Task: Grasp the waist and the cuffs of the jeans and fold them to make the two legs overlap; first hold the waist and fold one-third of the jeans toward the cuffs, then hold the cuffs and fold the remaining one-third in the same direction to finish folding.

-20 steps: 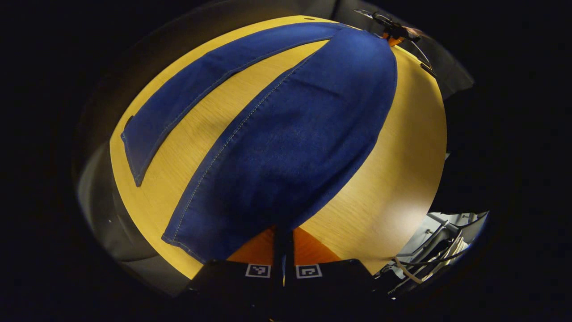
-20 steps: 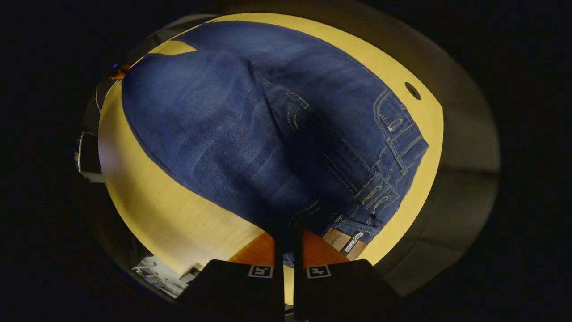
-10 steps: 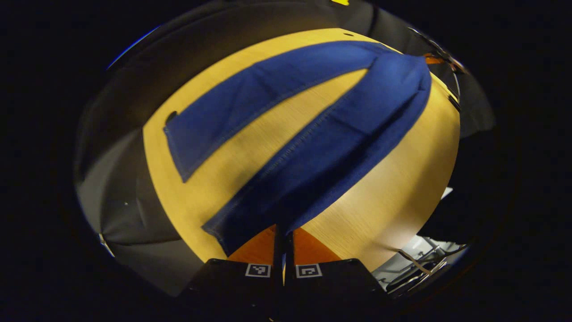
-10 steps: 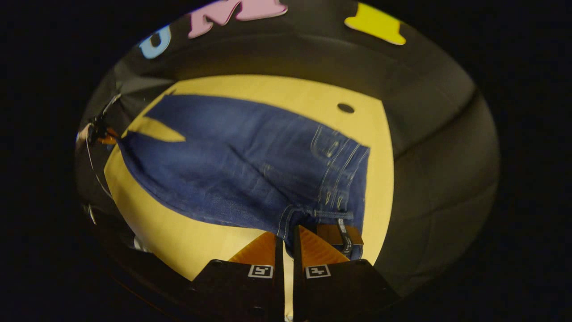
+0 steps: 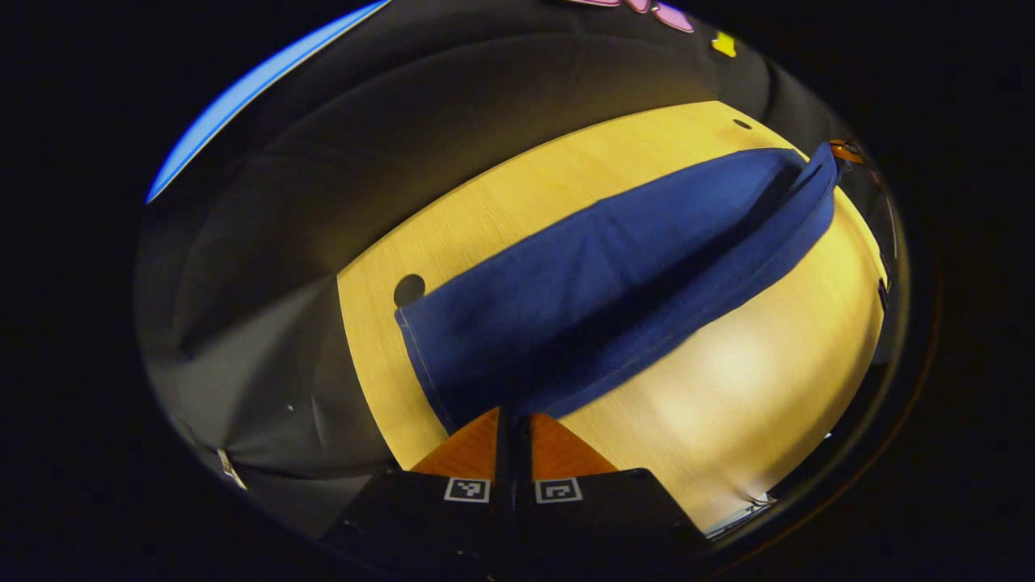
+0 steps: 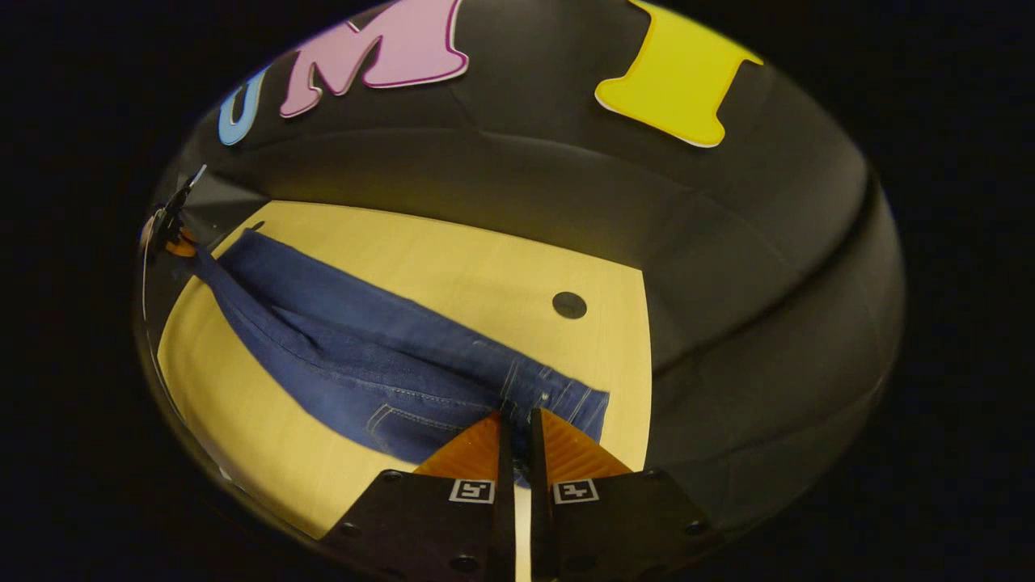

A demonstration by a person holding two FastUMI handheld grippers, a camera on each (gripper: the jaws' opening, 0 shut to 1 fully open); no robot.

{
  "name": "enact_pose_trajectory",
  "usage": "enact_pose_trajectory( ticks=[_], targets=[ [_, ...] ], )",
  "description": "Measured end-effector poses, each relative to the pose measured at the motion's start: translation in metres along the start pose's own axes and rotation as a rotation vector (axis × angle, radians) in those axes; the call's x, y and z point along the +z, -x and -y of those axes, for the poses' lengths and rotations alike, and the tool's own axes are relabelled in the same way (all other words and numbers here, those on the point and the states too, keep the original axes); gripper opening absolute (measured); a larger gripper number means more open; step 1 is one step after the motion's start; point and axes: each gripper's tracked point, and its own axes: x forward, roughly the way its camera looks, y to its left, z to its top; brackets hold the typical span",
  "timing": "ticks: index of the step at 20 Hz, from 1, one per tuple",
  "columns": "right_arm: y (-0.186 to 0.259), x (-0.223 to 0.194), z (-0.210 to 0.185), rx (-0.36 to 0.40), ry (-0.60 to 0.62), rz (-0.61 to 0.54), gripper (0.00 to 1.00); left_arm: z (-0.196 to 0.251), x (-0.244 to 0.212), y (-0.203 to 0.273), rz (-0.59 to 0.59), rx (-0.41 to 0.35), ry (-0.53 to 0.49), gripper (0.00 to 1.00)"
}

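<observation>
- My left gripper (image 5: 513, 420) is pinched tight on the cuff end of the jeans (image 5: 614, 275).
- My right gripper (image 6: 515, 422) is pinched tight on the waist end.
- The jeans stretch between my two grippers, one leg held up over the other leg.
- The lower leg lies flat on the yellow table (image 6: 453, 267).
- A small dark hole (image 6: 569, 305) sits in the table near the waist.

Left hand-held gripper (image 5: 513, 420) fingers pinched together; right hand-held gripper (image 6: 516, 420) likewise clamped, both pointing forward
</observation>
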Motion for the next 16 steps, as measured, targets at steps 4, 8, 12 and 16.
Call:
enact_pose_trajectory(
  ticks=[4, 8, 12, 16],
  targets=[
    [-0.058, -0.005, 0.007, -0.030, -0.014, -0.054, 0.11, -0.008, 0.028, -0.054, -0.057, -0.002, 0.053, 0.06],
    [-0.097, -0.016, 0.009, -0.049, -0.041, -0.103, 0.11, -0.035, 0.038, -0.094, -0.068, 0.125, 0.116, 0.12],
    [-0.120, -0.025, 0.008, -0.071, -0.041, -0.133, 0.11, -0.042, 0.042, -0.094, 0.020, 0.201, 0.242, 0.65],
    [-0.124, -0.021, 0.012, -0.073, -0.098, -0.114, 0.50, -0.059, 0.062, -0.065, 0.226, 0.228, 0.311, 0.99]
  ],
)
